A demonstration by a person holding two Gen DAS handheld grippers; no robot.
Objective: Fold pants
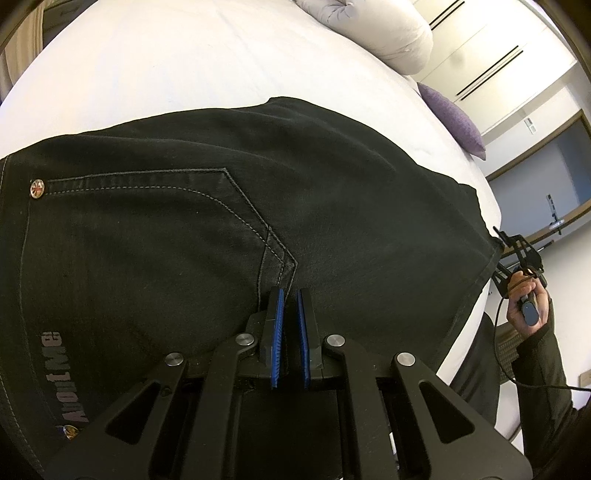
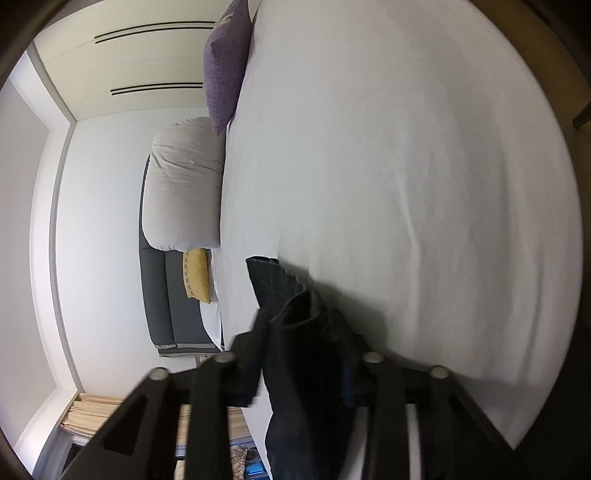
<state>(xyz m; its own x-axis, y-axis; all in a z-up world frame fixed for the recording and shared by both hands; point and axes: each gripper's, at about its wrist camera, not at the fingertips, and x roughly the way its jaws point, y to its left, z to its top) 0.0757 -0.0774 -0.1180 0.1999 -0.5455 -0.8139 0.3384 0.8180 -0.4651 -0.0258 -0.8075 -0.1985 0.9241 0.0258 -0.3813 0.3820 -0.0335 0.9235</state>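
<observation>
Black jeans (image 1: 221, 221) lie spread on a white bed (image 1: 184, 55), back pocket and a rivet up. My left gripper (image 1: 290, 295) hovers over the pocket's corner, its blue pads close together with a narrow gap and nothing between them. My right gripper (image 1: 517, 258) shows at the pants' right end near the bed edge. In the right wrist view my right gripper (image 2: 306, 332) is shut on a bunched hem of the jeans (image 2: 288, 295), which hangs down past the fingers over the bed (image 2: 406, 184).
A white rolled duvet (image 1: 388, 33) and a purple cushion (image 1: 458, 122) lie at the bed's head. The right wrist view also shows the purple cushion (image 2: 225, 62), the white duvet (image 2: 184, 184), a yellow cushion (image 2: 197, 273) and a grey headboard (image 2: 159, 295).
</observation>
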